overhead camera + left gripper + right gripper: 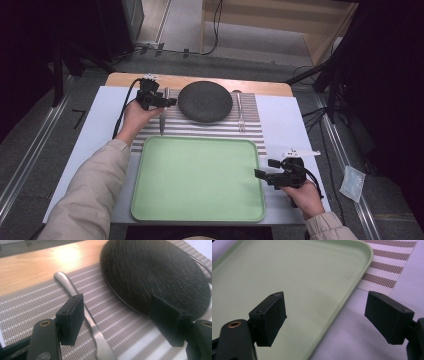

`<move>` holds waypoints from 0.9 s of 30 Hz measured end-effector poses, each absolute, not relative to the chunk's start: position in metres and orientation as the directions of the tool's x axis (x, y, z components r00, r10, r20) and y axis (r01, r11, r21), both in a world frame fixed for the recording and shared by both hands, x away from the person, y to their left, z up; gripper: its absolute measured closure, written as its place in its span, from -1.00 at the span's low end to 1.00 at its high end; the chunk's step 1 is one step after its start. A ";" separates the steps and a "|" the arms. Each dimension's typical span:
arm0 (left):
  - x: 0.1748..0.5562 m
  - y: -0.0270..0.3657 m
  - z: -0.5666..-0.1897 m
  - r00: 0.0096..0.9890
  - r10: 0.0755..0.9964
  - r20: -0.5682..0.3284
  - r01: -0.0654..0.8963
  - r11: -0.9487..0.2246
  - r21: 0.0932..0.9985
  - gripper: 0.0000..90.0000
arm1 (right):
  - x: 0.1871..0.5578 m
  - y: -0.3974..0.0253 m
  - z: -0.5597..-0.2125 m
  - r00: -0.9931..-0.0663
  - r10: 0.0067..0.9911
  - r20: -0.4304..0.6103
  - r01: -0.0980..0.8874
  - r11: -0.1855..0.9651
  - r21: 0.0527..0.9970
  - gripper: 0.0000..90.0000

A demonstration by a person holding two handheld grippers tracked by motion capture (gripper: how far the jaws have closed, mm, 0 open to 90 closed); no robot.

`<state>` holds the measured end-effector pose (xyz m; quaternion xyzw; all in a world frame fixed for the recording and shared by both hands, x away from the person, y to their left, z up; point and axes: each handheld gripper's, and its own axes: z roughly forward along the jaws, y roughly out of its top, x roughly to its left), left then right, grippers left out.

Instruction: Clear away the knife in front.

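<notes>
A dark round plate (205,101) lies on a striped placemat (200,127), with a knife (162,116) to its left and a fork (240,112) to its right. A light green tray (197,177) sits in front of the mat with nothing on it. My left gripper (169,101) hovers open just above the mat. In the left gripper view, the left gripper (120,315) has one jaw over the knife (75,293) and the other over the rim of the plate (155,272). My right gripper (265,168) is open and straddles the right rim of the tray (287,270).
A white cover (300,125) spreads over the table, and a wooden edge (200,80) shows at the back. A corner of the striped placemat (387,265) lies beyond the tray. A clear plastic bag (352,182) lies on the floor to the right. Cables run across the floor behind the table.
</notes>
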<state>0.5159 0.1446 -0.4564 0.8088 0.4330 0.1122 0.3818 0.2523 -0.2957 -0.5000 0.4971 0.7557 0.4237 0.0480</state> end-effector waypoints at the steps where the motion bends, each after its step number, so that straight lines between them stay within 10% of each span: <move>1: 0.518 0.145 -0.457 0.595 0.789 -0.149 0.617 -0.331 0.714 -0.36 | 0.252 -0.296 -0.500 -0.501 0.792 0.349 0.711 0.147 0.688 -0.66; 27: 0.533 0.145 -0.479 0.522 0.845 -0.117 0.702 -0.348 0.622 -0.16 | 0.253 -0.294 -0.499 -0.508 0.786 0.353 0.705 0.144 0.695 -0.66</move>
